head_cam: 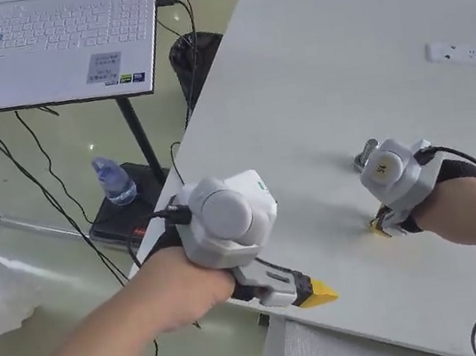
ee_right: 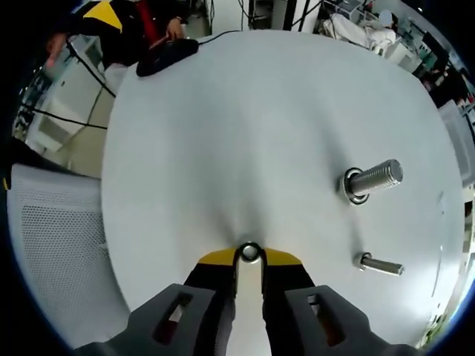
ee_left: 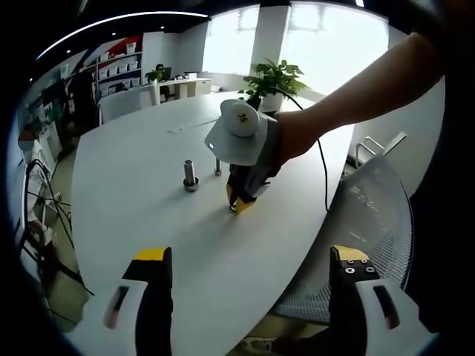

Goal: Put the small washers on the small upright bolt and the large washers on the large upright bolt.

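My right gripper (ee_right: 250, 261) points down at the white table (ee_right: 245, 133), its yellow tips closed around a small steel washer (ee_right: 250, 252) that lies on the surface. To its right stand the large bolt (ee_right: 373, 180), with a ring at its base, and the thin small bolt (ee_right: 381, 265). In the left gripper view the right gripper (ee_left: 239, 204) presses on the table near the large bolt (ee_left: 191, 176) and the small bolt (ee_left: 217, 166). My left gripper (ee_left: 251, 258) hangs over the near table edge, jaws wide apart and holding nothing. From the head, the left gripper (head_cam: 316, 292) is lower centre and the right gripper (head_cam: 378, 227) further right.
A laptop (head_cam: 47, 41) on a stand is at the upper left, with cables and a water bottle (head_cam: 116, 180) on the floor below. A power strip (head_cam: 466, 53) lies on the table's far right. A mesh chair (ee_left: 356, 222) stands at the near edge.
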Demonstrator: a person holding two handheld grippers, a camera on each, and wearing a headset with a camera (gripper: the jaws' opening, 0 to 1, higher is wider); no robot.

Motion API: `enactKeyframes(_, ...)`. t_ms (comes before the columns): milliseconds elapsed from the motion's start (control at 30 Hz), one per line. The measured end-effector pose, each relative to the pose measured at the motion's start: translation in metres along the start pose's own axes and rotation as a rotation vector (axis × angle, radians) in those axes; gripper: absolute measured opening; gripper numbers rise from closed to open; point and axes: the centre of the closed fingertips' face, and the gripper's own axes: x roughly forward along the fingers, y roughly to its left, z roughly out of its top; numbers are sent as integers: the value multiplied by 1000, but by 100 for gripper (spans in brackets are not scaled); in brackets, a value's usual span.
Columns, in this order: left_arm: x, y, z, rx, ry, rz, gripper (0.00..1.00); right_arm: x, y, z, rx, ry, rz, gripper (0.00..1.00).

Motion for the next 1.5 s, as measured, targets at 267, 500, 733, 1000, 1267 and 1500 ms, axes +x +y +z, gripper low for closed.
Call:
enactKeyframes(267, -1, 4, 14, 2, -17, 20, 89, 4, -4, -1, 6, -11, 4, 12)
enactKeyframes(500, 1, 2, 14, 13, 1, 17, 88, 2, -10, -10, 30, -19, 7, 12)
enactKeyframes(733, 3, 2, 16, 0, -6, 21, 88, -4, -14, -22, 56, -16, 12, 12)
enactKeyframes(1000, 2, 5, 15, 3, -4, 30, 87, -21, -21, -35, 80, -20, -7, 12)
enactKeyframes(1267, 4, 6, 14, 2, 0, 30, 87, -36, -26, -50, 107, -20, -12, 12)
enactKeyframes(1500, 7, 7, 11, 5, 15, 32, 87, -50, -36, -50, 121, -30, -21, 12)
